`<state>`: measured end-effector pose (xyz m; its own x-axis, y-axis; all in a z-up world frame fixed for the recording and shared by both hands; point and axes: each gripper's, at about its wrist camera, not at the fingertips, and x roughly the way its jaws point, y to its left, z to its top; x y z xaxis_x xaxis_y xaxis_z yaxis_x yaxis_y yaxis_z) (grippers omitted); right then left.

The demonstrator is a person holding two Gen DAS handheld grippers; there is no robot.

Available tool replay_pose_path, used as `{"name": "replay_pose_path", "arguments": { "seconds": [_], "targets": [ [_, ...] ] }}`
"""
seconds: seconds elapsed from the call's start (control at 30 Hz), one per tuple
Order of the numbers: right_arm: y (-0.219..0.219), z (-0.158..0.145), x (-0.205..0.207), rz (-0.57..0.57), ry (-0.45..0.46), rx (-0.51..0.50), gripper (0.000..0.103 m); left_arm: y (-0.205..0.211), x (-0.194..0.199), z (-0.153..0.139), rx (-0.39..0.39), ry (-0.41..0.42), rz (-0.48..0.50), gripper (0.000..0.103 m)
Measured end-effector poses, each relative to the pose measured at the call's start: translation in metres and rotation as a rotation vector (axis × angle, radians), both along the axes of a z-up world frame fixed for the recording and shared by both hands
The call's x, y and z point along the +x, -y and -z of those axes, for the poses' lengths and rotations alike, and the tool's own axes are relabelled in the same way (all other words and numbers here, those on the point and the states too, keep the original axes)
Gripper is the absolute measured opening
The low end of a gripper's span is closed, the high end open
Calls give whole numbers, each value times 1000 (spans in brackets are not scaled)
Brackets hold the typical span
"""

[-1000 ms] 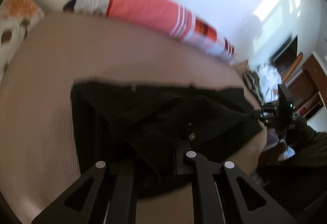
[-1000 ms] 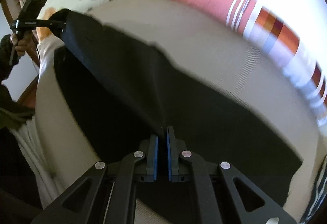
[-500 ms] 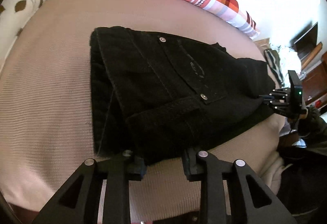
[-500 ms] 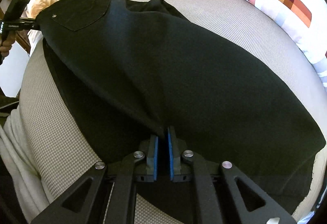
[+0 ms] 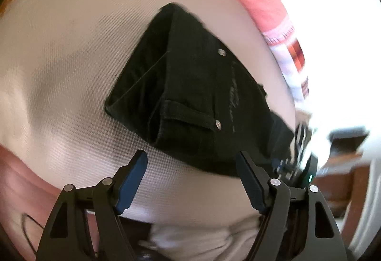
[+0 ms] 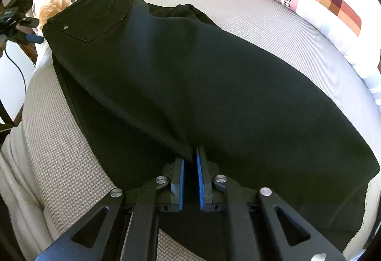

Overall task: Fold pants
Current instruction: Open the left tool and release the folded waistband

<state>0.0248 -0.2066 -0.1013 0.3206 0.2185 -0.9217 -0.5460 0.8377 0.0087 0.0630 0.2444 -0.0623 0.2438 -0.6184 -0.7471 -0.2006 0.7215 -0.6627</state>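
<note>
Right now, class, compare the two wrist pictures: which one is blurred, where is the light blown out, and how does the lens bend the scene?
Left wrist view: motion-smeared, window side at right washed white, black corduroy pants soft-edged. Right wrist view: sharp, evenly lit; fisheye bows the grey woven bed cover into a dome.

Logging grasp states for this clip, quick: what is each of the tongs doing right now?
Left tongs: open, holding nothing, just short of the black pants.
Right tongs: nearly closed on a fold of the pants, pinching the fabric.
</note>
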Motion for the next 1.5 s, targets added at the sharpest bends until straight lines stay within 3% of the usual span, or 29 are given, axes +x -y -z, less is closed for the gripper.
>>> {"name": "replay_pose_path", "arguments": {
  "seconds": [0.13, 0.33, 0.47, 0.53, 0.77, 1.0, 1.2, 1.27, 1.33, 1.43, 1.5],
  "targets": [
    [0, -4, -4, 26, 9, 4, 9, 4, 9, 3, 5, -2, -89, 25],
    [4, -39, -4, 103, 51, 61, 9, 13, 36, -41, 122, 154, -5, 18],
    [-4, -70, -12, 104, 102, 78, 8, 8, 54, -73, 173, 280, 70, 18],
    [-10, -72, -16, 91, 101, 71, 8, 9, 60, -75, 206, 326, 132, 18],
    [-24, -27, -24, 82, -43, 55, 8, 0, 49, -10, 285, 171, 207, 18],
    [-22, -37, -28, 66, -73, 87, 8, 8, 36, -7, 364, 197, 243, 19],
    [-22, -23, -24, 109, -107, 104, 8, 27, 30, -2, 494, 236, 266, 27],
    [-21, -24, -23, 112, -109, 110, 8, 30, 26, -6, 533, 254, 259, 35],
    [-23, -23, -25, 117, -104, 108, 9, 32, 22, -13, 604, 275, 243, 55],
    [-22, -23, -26, 126, -103, 116, 10, 32, 13, -28, 721, 327, 211, 58],
    [-20, -23, -26, 136, -102, 131, 10, 29, 5, -40, 753, 367, 184, 58]
  ]
}}
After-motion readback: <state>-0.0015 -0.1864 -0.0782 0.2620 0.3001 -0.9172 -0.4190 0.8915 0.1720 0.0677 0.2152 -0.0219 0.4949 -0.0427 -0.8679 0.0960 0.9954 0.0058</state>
